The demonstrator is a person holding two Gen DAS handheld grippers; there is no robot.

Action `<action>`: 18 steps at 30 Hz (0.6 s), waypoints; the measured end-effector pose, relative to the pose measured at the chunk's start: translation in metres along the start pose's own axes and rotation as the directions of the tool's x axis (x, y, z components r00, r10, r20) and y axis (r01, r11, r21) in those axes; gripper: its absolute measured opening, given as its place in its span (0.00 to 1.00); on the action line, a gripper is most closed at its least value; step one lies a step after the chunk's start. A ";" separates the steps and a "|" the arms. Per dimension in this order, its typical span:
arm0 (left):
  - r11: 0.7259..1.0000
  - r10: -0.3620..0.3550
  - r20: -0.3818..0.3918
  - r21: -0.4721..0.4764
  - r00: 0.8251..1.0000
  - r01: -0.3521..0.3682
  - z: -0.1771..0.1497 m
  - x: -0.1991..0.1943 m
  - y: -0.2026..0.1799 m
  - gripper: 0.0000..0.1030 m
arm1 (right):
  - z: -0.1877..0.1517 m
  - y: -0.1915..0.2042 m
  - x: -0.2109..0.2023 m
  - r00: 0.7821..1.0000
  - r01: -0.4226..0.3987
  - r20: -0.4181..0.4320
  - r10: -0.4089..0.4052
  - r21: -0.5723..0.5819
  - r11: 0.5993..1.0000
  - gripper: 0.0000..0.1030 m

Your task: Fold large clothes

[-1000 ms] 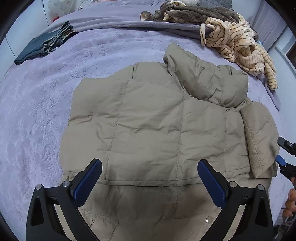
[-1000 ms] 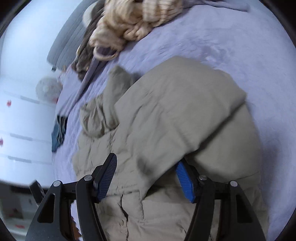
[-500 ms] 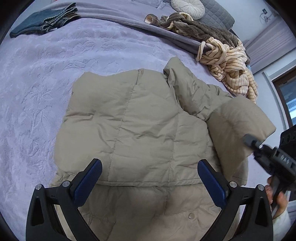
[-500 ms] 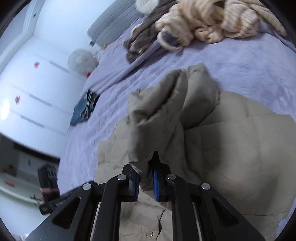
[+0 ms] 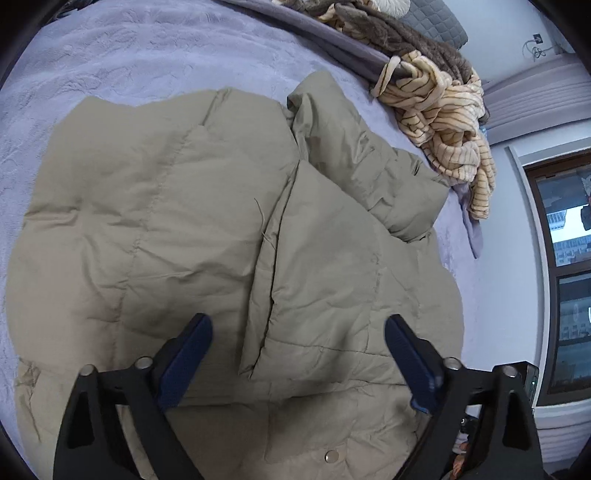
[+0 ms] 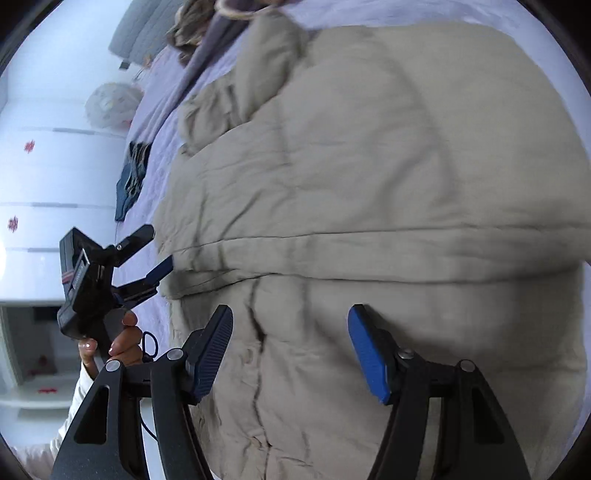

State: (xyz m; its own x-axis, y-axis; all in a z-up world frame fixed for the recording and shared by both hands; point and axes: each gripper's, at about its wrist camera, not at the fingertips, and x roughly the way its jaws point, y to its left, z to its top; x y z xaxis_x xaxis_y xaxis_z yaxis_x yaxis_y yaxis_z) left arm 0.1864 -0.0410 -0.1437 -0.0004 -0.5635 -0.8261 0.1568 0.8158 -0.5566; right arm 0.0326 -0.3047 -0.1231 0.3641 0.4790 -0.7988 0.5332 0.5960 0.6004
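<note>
A large beige puffer jacket (image 5: 177,229) lies spread on the lilac bed (image 5: 122,55). Its right sleeve (image 5: 332,280) lies folded across the body. My left gripper (image 5: 295,350) is open and empty, hovering over the jacket's lower part. My right gripper (image 6: 290,347) is open and empty, close above the jacket (image 6: 369,166) near its front opening. The left gripper also shows in the right wrist view (image 6: 155,254), held by a hand beside the jacket's edge.
A striped cream blanket (image 5: 443,107) and brown clothes (image 5: 399,33) are heaped at the bed's far right. Folded dark jeans (image 6: 131,177) lie on the bed beyond the jacket. A window (image 5: 565,277) is on the right, white cupboards (image 6: 37,177) on the left.
My right gripper carried the sleeve over the jacket's body, let it go and opened. The left gripper stayed open and moved closer over the jacket.
</note>
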 end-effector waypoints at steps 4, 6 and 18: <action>0.999 0.034 -0.047 0.037 0.998 -0.032 -0.001 0.022 -0.019 0.11 | 0.000 -0.071 -0.034 0.986 -0.118 0.150 0.079 0.268 0.956 0.65; 0.993 0.076 0.019 0.095 0.997 -0.077 -0.006 0.010 -0.035 0.10 | 0.009 -0.092 -0.050 0.964 -0.170 0.253 0.082 0.348 0.922 0.17; 0.933 0.300 0.095 0.179 0.949 -0.313 -0.020 0.010 -0.025 0.10 | 0.036 -0.104 -0.055 0.972 0.004 0.227 -0.058 0.230 0.973 0.05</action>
State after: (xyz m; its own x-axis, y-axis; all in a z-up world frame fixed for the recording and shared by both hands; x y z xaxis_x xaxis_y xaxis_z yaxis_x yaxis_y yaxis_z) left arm 0.1630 -0.0642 -0.1401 0.1404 -0.3024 -0.9428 0.3230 0.9141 -0.2451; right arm -0.0151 -0.4165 -0.1429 0.4964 0.2845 -0.8201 0.6964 0.4336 0.5719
